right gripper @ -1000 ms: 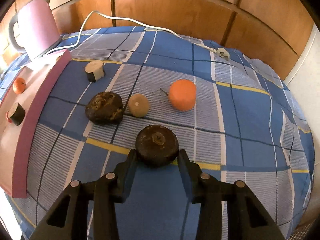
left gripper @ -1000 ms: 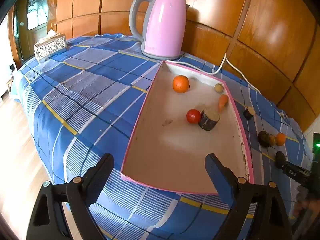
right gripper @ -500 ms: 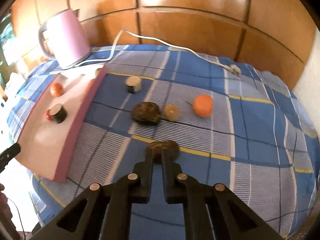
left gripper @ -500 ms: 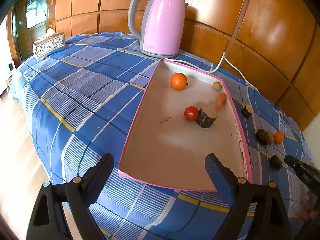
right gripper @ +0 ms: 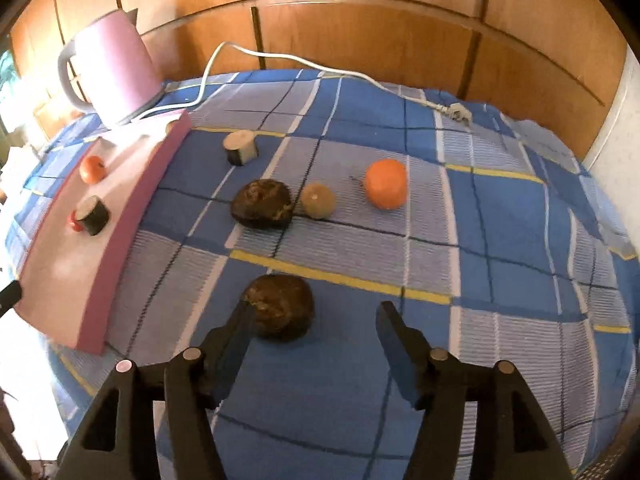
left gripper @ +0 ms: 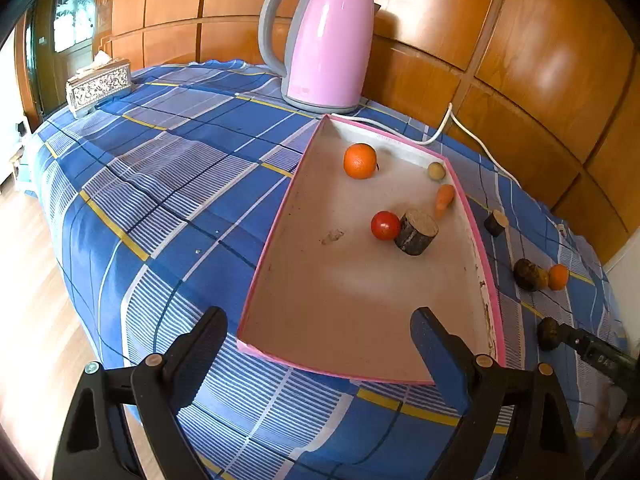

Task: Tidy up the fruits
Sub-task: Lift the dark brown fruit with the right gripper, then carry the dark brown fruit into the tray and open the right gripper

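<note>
A pink-rimmed tray (left gripper: 480,256) on the blue checked cloth holds an orange (left gripper: 359,160), a red tomato (left gripper: 385,225), a dark log-like slice (left gripper: 416,231), a carrot (left gripper: 444,198) and a small tan fruit (left gripper: 436,170). My left gripper (left gripper: 318,344) is open and empty at the tray's near end. My right gripper (right gripper: 316,322) is open; a dark brown fruit (right gripper: 282,306) lies on the cloth between its fingers, against the left finger (right gripper: 234,340). Beyond lie another dark fruit (right gripper: 262,204), a tan fruit (right gripper: 318,200), an orange (right gripper: 386,184) and a cut slice (right gripper: 240,147).
A pink kettle (left gripper: 326,44) stands behind the tray; its white cord (right gripper: 320,70) and plug run along the back of the table. A tissue box (left gripper: 98,85) sits at the far left. Wooden wall panels stand behind. The table edge drops to the floor at left.
My right gripper had closed to a narrow gap behind the dark brown fruit and has now opened wide; the fruit lies between its fingers. The left gripper has barely moved.
</note>
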{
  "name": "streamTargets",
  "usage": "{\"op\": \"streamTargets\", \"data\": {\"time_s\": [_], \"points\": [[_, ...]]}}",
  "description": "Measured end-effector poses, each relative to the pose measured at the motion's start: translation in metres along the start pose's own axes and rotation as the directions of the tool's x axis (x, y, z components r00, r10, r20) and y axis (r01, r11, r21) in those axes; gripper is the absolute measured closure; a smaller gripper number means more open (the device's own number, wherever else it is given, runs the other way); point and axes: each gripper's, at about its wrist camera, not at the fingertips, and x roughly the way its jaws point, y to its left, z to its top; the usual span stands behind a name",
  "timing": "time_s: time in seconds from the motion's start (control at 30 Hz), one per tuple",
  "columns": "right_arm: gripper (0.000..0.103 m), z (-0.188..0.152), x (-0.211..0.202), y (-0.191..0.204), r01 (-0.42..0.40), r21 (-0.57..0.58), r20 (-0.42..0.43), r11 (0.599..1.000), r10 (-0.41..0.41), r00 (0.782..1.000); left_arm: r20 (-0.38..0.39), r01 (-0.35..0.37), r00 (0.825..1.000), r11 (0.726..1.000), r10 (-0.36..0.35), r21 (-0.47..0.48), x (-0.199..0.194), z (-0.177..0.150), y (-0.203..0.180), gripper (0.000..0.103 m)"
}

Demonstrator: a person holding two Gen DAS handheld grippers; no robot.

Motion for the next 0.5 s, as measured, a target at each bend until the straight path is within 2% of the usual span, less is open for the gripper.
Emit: {"op": "streamTargets", "data": {"time_s": [0.1, 0.27, 0.3, 0.33, 0.43, 0.5], "points": [[0.039, 0.003, 0.003, -0.001, -0.069, 0.021, -0.016, 0.997, 0.069, 0.997, -0.005, 0.001, 1.0, 1.0, -0.001, -0.002, 0.002, 0.0, 0.0, 0.01], [0.039, 0.004, 0.019, 0.016, -0.057, -0.046, -0.055, 0.997, 0.055, 0.997, -0.007, 0.004, 1.0, 1.0, -0.004, 0.007, 0.001, -0.001, -0.001, 0.01], [0.054, 0.004, 0.024, 0.019, -0.052, -0.051, -0.07, 0.997, 0.048, 0.996, -0.004, 0.005, 1.0, 1.0, -0.005, 0.005, 0.001, 0.0, -0.001, 0.01], [0.056, 0.003, 0.028, 0.021, -0.047, -0.057, -0.082, 0.997, 0.042, 0.996, 0.0, 0.006, 1.0, 1.0, -0.006, 0.001, 0.0, 0.0, 0.001, 0.01], [0.057, 0.001, 0.022, 0.027, -0.017, -0.074, -0.059, 0.997, 0.012, 0.998, 0.001, 0.005, 1.0, 1.0, -0.005, -0.01, 0.0, 0.001, 0.003, 0.01], [0.057, 0.002, 0.015, 0.029, -0.026, -0.075, -0.04, 0.997, 0.023, 0.999, 0.003, 0.005, 1.0, 1.0, -0.005, -0.012, 0.0, 0.0, 0.004, 0.01]]}}
